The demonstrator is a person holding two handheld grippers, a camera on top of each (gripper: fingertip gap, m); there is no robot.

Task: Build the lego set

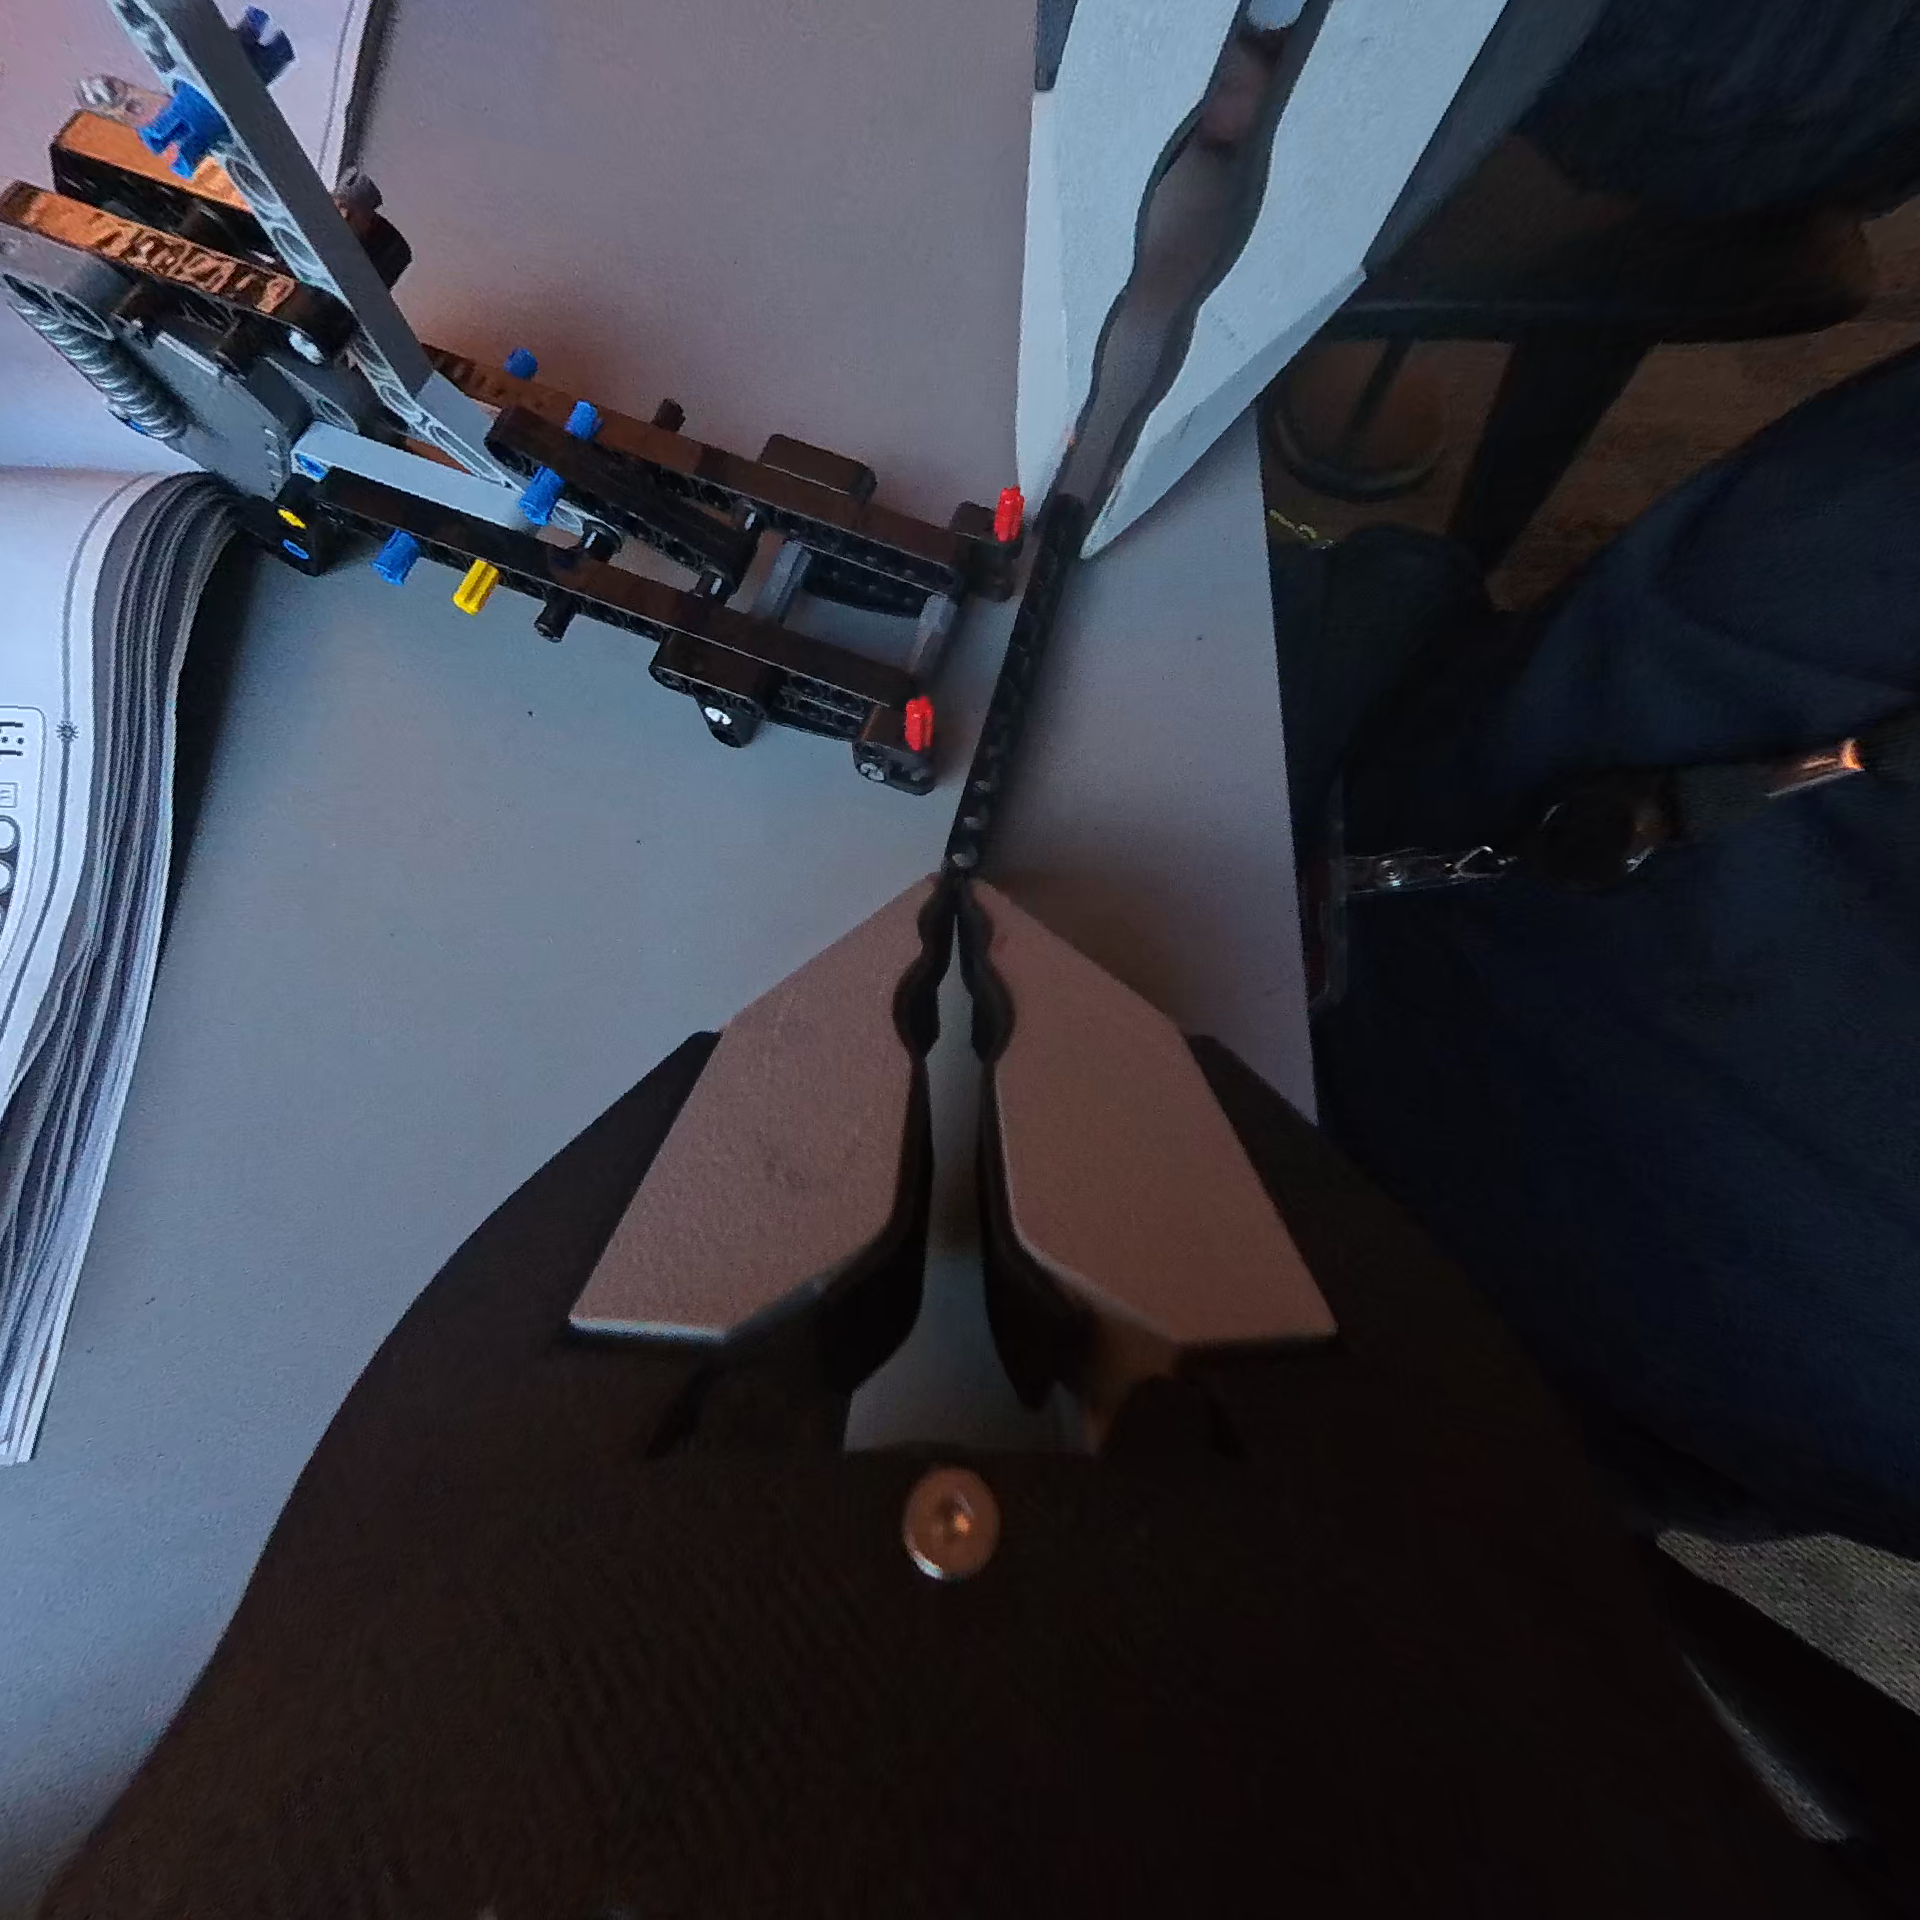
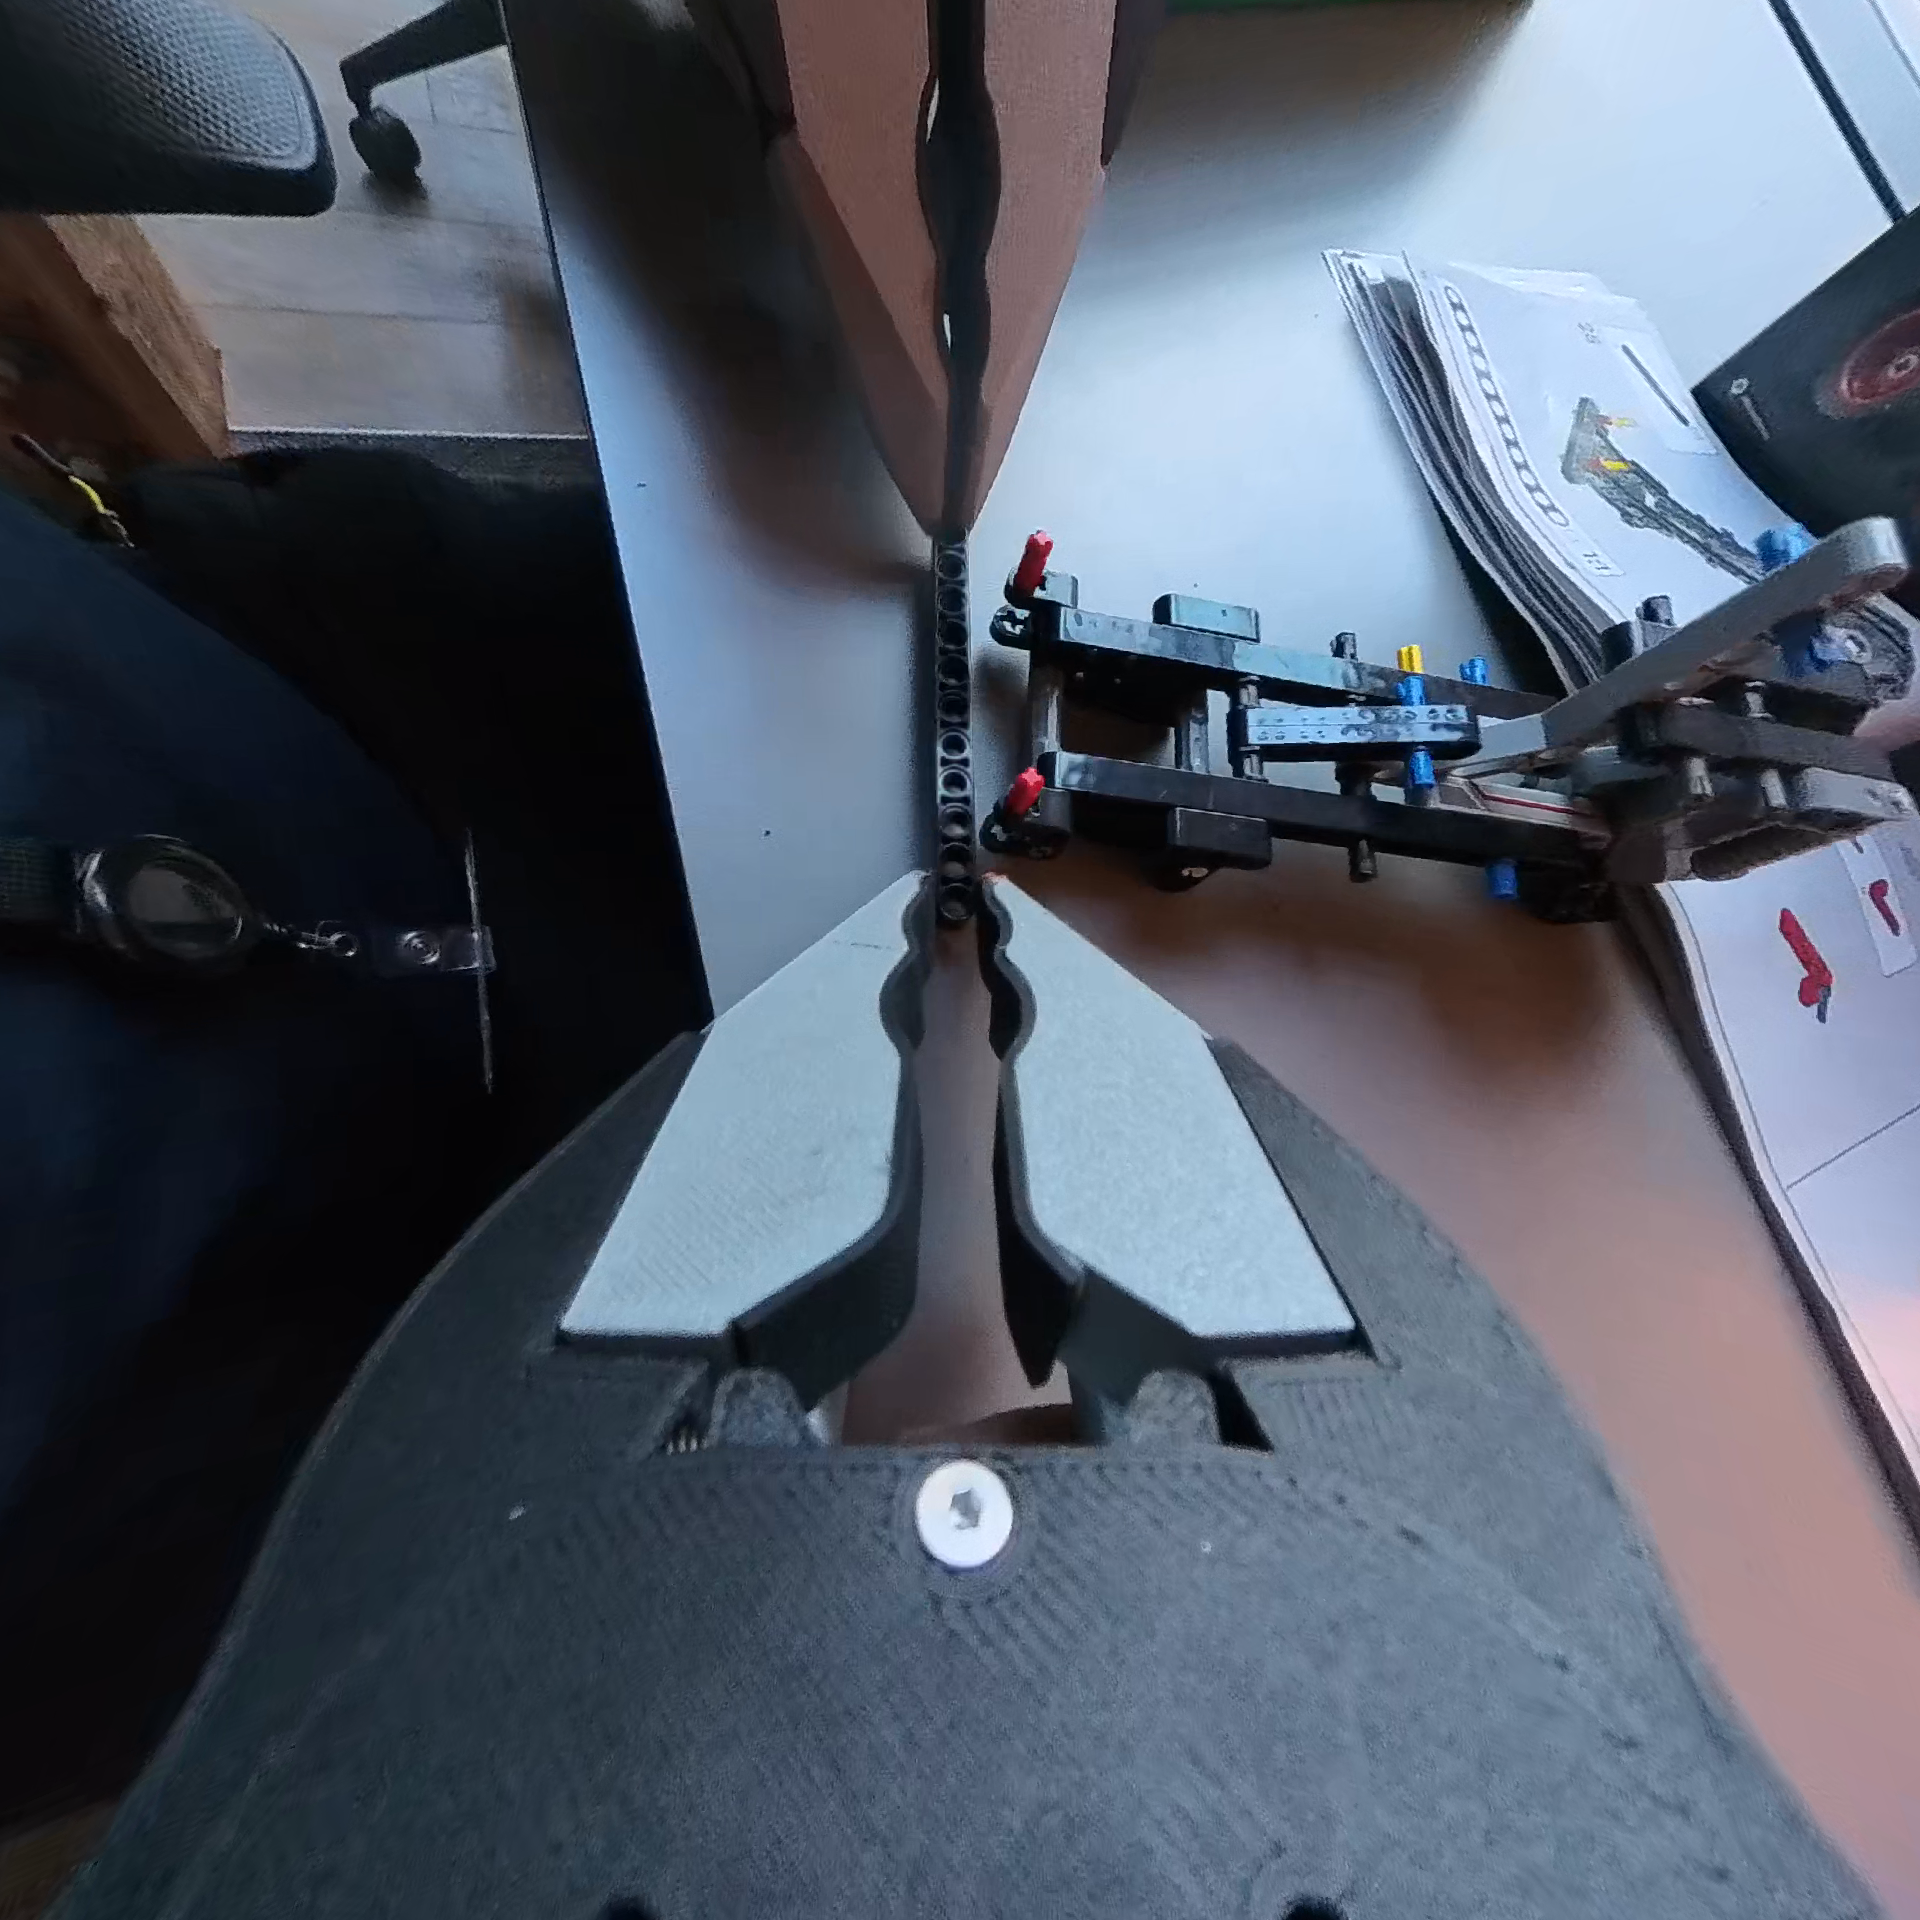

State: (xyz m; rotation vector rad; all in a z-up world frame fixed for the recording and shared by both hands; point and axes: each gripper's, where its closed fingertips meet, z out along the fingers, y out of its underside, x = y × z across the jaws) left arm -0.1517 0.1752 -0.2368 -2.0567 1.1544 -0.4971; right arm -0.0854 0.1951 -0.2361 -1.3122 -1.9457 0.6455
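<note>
A long black beam with holes (image 1: 1013, 686) is held at both ends. My left gripper (image 1: 954, 883) is shut on one end and my right gripper (image 2: 954, 902) is shut on the other end of the beam (image 2: 953, 727). Each gripper shows at the top of the other's view: the right one (image 1: 1065, 509) and the left one (image 2: 951, 525). The beam sits just beside two red pins (image 1: 1008, 514) (image 1: 917, 724) at the end of the black lego frame (image 1: 727, 582), which lies on the grey table. The frame (image 2: 1299, 748) carries blue and yellow pins and a grey arm (image 2: 1714, 623).
An open instruction booklet (image 1: 83, 831) lies left of the frame; it also shows in the right wrist view (image 2: 1538, 436). A dark box (image 2: 1829, 405) lies at the far right. The table edge (image 1: 1288, 831) runs close to the beam, with a person's dark clothing and a badge reel (image 2: 177, 904) beyond. About 8 cm separates my left fingertips from my right.
</note>
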